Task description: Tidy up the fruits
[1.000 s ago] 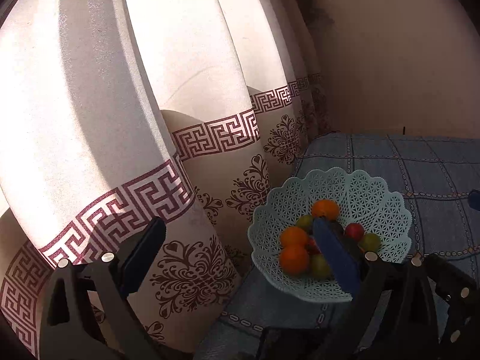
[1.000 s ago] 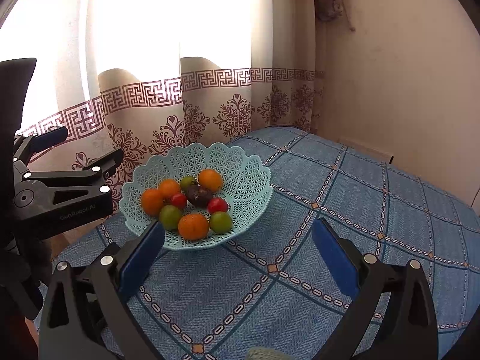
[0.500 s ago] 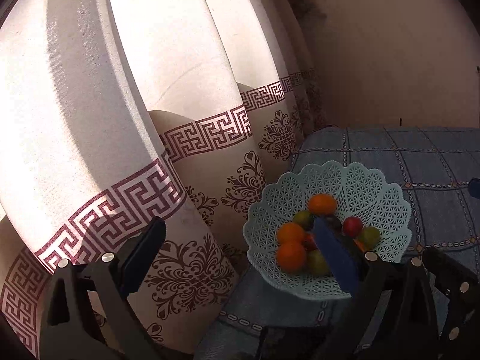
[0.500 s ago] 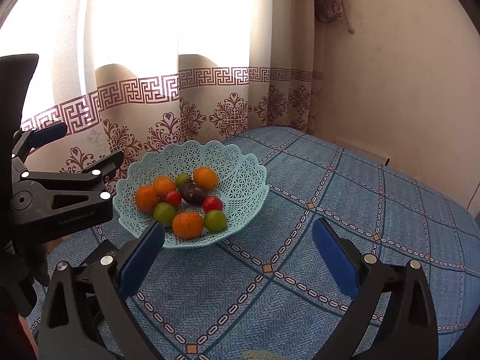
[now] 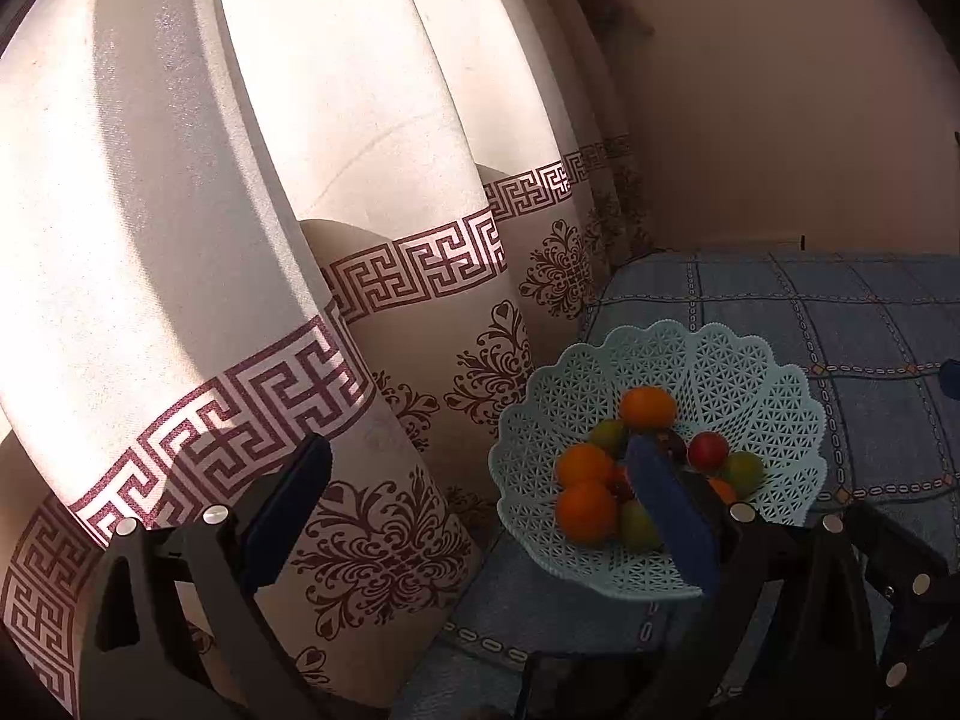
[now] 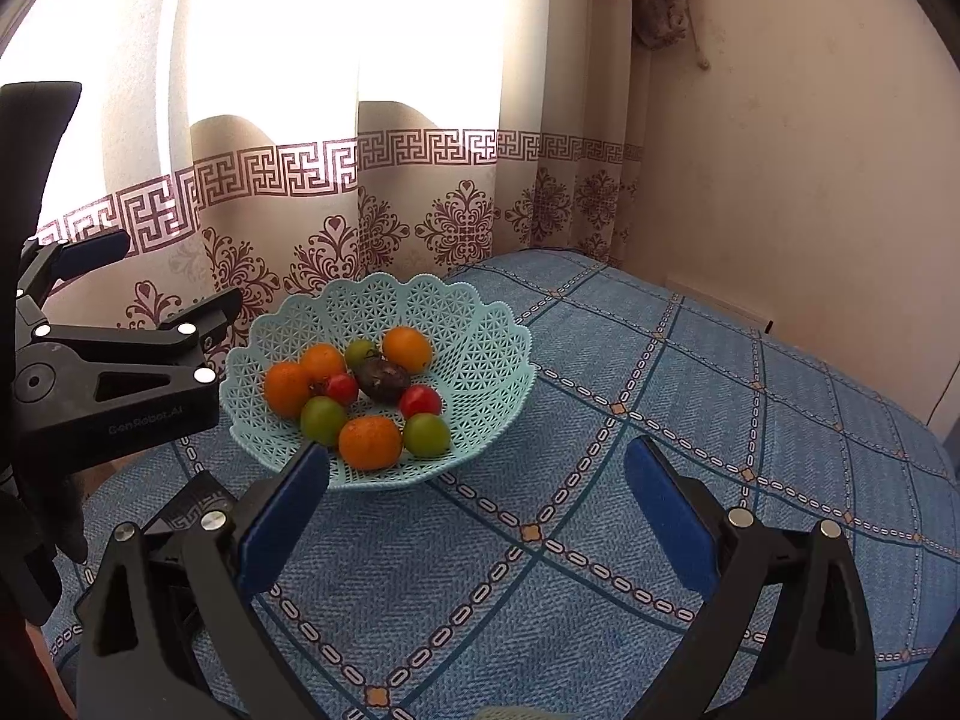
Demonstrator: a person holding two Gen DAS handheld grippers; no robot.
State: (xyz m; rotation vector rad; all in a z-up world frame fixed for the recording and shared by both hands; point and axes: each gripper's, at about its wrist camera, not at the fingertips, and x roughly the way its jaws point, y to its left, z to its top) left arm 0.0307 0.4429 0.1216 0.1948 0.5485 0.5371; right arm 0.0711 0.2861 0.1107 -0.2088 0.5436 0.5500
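Note:
A pale turquoise lattice bowl (image 6: 480,330) stands on the blue checked tablecloth (image 6: 660,396) near the table's left corner. It holds several fruits: oranges (image 6: 370,441), green ones (image 6: 426,434), red ones (image 6: 420,401) and a dark one (image 6: 384,380). My right gripper (image 6: 477,456) hovers open over the cloth just in front of the bowl, holding nothing. My left gripper (image 6: 162,276) hangs open to the left of the bowl, beside the curtain. In the left wrist view the left gripper (image 5: 474,456) is open, and its right finger covers part of the fruit in the bowl (image 5: 750,372).
A cream curtain (image 6: 420,210) with maroon patterns hangs close behind and left of the bowl. A plain wall (image 6: 780,180) closes the far right side. The tablecloth stretches wide to the right of the bowl. The table edge (image 5: 480,630) drops off beside the curtain.
Both cameras have drifted only slightly; the bowl sits a touch further left in the right wrist view. Both grippers stay open and the fruits have not moved.

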